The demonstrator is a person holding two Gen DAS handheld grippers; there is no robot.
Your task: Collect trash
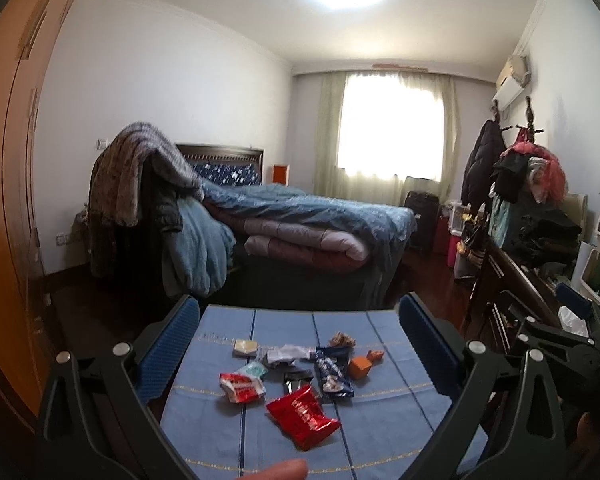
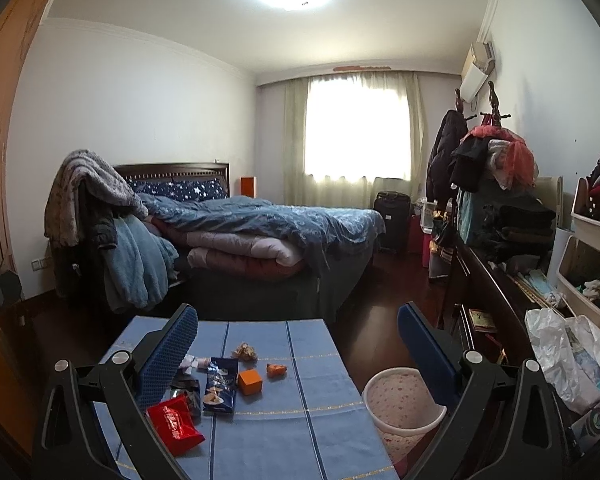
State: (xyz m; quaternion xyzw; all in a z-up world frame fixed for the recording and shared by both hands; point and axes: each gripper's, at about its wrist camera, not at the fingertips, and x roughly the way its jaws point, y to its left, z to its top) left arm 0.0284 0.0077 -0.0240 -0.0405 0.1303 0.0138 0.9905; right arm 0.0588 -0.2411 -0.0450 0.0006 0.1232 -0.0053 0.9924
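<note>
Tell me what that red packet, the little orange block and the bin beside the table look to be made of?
The red packet looks like glossy foil or plastic film: it shines and creases. The orange block seems matte cardboard, with flat faces and sharp edges, though it could be something else. The bin looks like pale rigid plastic; its speckled inside may be a liner.

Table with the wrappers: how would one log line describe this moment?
left gripper: open, empty | right gripper: open, empty | wrappers: on table | bin: beside table
</note>
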